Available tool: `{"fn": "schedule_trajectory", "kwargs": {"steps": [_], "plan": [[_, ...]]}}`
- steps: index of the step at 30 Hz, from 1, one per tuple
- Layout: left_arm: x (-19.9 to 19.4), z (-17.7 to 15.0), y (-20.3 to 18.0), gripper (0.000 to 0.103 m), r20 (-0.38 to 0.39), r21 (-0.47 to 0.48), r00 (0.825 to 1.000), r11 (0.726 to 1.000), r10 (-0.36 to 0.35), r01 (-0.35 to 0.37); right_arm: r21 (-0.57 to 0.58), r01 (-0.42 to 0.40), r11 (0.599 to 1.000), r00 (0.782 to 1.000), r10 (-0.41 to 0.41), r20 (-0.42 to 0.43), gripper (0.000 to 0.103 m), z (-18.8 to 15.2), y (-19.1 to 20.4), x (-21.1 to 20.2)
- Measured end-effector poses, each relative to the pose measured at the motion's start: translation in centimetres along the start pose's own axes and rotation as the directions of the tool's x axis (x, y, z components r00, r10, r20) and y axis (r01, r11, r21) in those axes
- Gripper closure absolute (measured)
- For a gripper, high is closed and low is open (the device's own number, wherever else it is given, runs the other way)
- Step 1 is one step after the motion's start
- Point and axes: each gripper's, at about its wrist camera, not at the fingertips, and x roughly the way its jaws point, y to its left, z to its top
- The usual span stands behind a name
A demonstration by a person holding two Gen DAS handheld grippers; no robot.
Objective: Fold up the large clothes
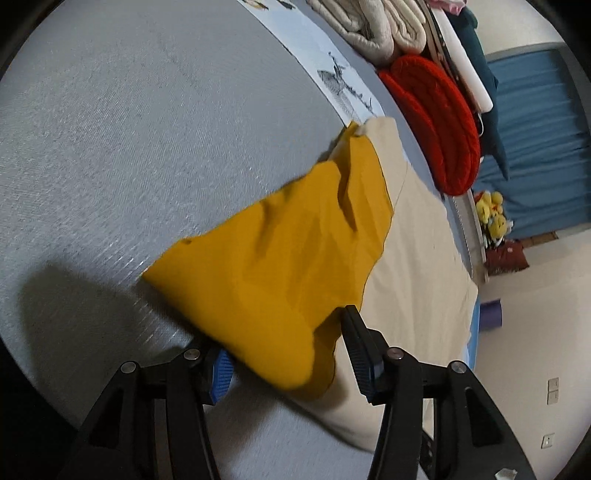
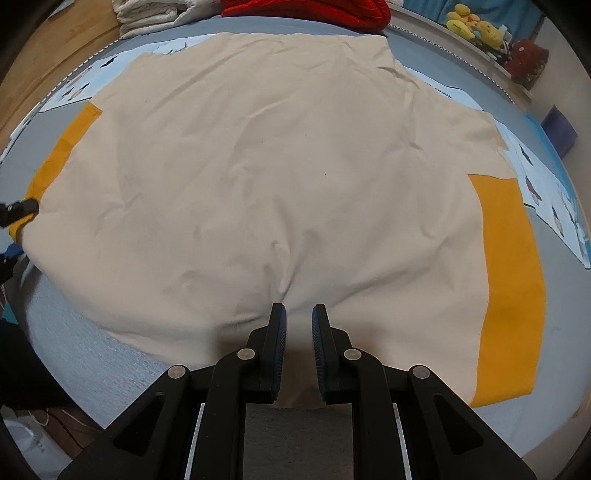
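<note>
A large cream garment (image 2: 277, 166) with yellow sleeves lies spread flat on a grey bed (image 1: 129, 147). In the right wrist view my right gripper (image 2: 297, 310) is at the near hem, its narrow jaws pinching a gathered crease of the cream cloth. One yellow sleeve (image 2: 509, 277) lies flat at the right. The other yellow sleeve (image 1: 288, 258) is rumpled and lies between the wide-apart fingers of my left gripper (image 1: 286, 339), whose pads do not press on it. That left gripper (image 2: 16, 229) also shows at the left edge of the right wrist view.
A red knitted item (image 1: 436, 125) and folded cream blankets (image 1: 373, 22) are stacked along the bed's far side. A printed pale blue sheet (image 1: 332, 62) lies under the garment. Yellow plush toys (image 2: 472, 26) sit on a ledge, and a purple box (image 2: 559, 129) stands beyond the bed.
</note>
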Motion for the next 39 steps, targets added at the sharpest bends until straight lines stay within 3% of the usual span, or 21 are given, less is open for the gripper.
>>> {"fn": "schedule_trajectory", "kwargs": {"steps": [7, 13, 19, 23, 26, 29, 32, 34, 36, 39], "plan": [[1.4, 0.8, -0.7, 0.059, 0.038, -0.001, 0.999, 1.000, -0.023, 0.023, 0.012, -0.006, 1.000, 1.000, 0.006, 0.010, 0.087, -0.3, 0.1, -0.2], [1.6, 0.9, -1.5, 0.088, 0.038, 0.002, 0.997, 0.998, -0.062, 0.062, 0.046, 0.004, 0.999, 0.999, -0.006, 0.046, 0.087, -0.3, -0.1, -1.0], [-1.0, 1.2, -4.9, 0.092, 0.077, 0.123, 0.996, 0.992, -0.042, 0.032, 0.072, 0.032, 0.997, 0.980, -0.045, 0.194, 0.087, 0.1, 0.3, -4.3], [-4.5, 1.3, -8.5, 0.093, 0.111, 0.245, 0.993, 0.969, -0.028, 0.000, 0.093, 0.019, 0.996, 0.965, -0.042, 0.259, 0.087, 0.6, 1.3, -6.5], [-7.8, 1.0, -11.5, 0.093, 0.135, 0.371, 0.991, 0.927, -0.007, -0.044, 0.129, -0.017, 0.991, 0.955, -0.022, 0.297, 0.087, 0.7, 2.3, -8.2], [-11.3, 0.8, -14.4, 0.093, 0.179, 0.522, 0.983, 0.844, 0.032, -0.123, 0.175, -0.059, 0.983, 0.948, 0.000, 0.317, 0.087, 0.5, 3.5, -9.3], [-14.0, 1.0, -15.4, 0.093, 0.234, 0.583, 0.971, 0.793, 0.045, -0.177, 0.203, -0.073, 0.976, 0.952, 0.008, 0.305, 0.087, 0.1, 5.5, -9.0], [-14.7, 0.8, -15.7, 0.093, 0.247, 0.613, 0.968, 0.767, 0.041, -0.189, 0.191, -0.069, 0.979, 0.972, 0.024, 0.232, 0.087, -0.1, 6.9, -7.3], [-14.2, -0.4, -15.6, 0.093, 0.269, 0.653, 0.962, 0.727, 0.039, -0.212, 0.113, -0.114, 0.987, 0.991, 0.105, 0.080, 0.087, -0.3, 8.8, -4.1], [-12.3, -2.1, -14.9, 0.093, 0.277, 0.684, 0.959, 0.689, 0.060, -0.241, 0.060, -0.144, 0.988, 0.989, 0.142, 0.031, 0.087, -0.2, 9.2, -3.6]]}}
